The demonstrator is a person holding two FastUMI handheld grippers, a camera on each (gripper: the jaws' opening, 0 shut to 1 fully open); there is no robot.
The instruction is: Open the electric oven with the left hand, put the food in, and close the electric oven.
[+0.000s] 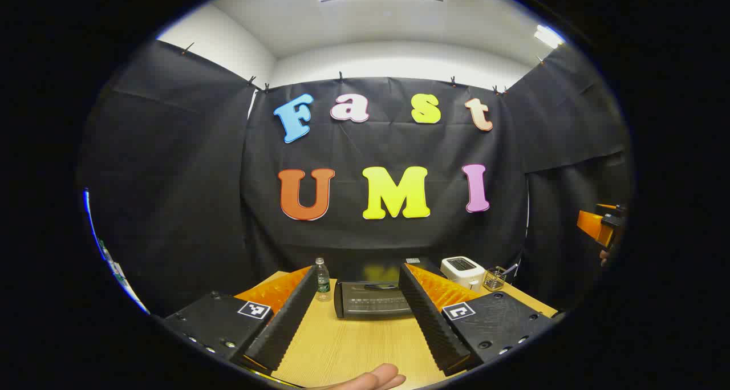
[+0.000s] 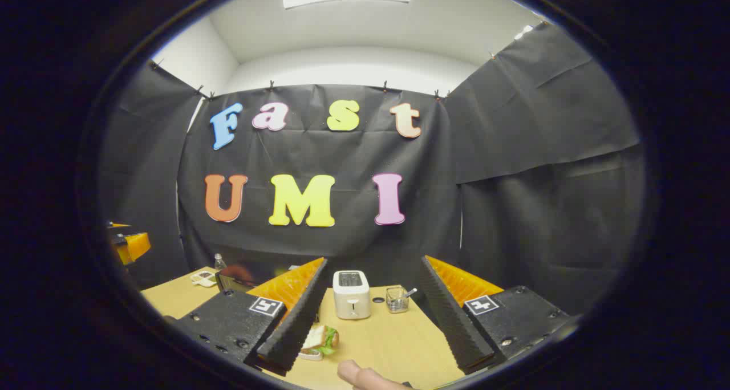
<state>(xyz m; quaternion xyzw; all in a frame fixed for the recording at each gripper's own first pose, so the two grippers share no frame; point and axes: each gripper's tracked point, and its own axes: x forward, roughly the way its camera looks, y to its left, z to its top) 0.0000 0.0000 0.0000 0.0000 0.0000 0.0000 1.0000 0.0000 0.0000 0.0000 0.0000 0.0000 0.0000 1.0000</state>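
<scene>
Left tongs [image 1: 358, 307] hang spread and empty before the boxy dark electric oven [image 1: 373, 300], its glass door closed at the wooden worktop's [image 1: 353, 350] back, so nothing is begun. Right tongs [image 2: 370, 316] gape too, the layered sandwich [image 2: 322, 340] lying below them, nearer than the smooth white toaster [image 2: 351, 294].

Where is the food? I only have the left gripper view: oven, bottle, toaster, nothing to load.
Observer: A sandwich lies on the table in front of the toaster.
Operator: Is the right gripper holding it?
Observer: No. The right gripper is open; the sandwich sits low beside one finger, ungripped.
Operator: Anything else I lack?
Observer: A small white item lies on the table near the bottle.
</scene>
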